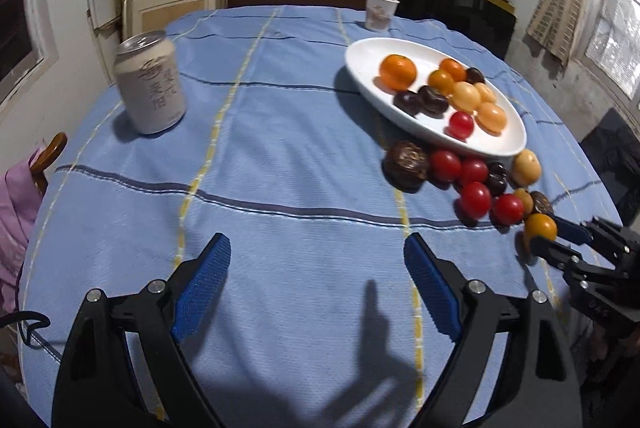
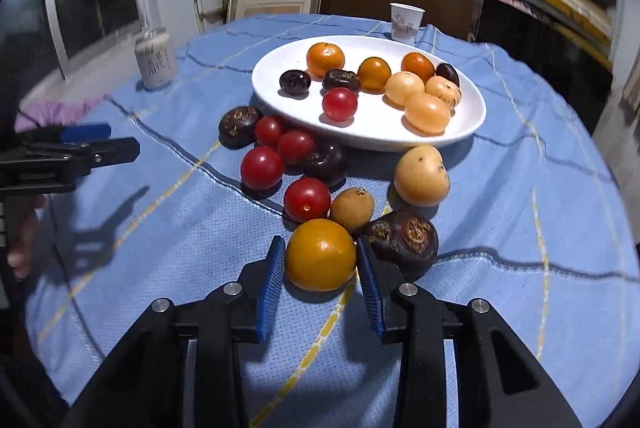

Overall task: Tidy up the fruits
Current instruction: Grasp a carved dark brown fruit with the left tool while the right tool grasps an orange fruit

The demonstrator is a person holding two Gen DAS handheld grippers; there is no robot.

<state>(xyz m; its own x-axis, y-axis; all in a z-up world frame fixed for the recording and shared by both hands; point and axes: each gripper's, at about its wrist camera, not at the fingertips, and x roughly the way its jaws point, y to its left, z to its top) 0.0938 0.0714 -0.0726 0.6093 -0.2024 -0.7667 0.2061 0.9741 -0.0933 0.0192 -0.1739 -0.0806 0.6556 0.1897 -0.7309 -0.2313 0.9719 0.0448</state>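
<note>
Right fingers pinching the orange fruit at its widest sides – light, smooth-skinned, prob. soft, so gentle squeeze; left fingers spread, nothing btw them

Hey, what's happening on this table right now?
A person is sorting fruit with two handheld grippers. The right gripper has its pads against a small orange fruit that sits on the blue tablecloth, at the near end of a loose pile of cherry tomatoes and dark chestnuts. The left gripper is open and empty above bare cloth. The white plate already holds several fruits. A can and a paper cup stand farther back.
</note>
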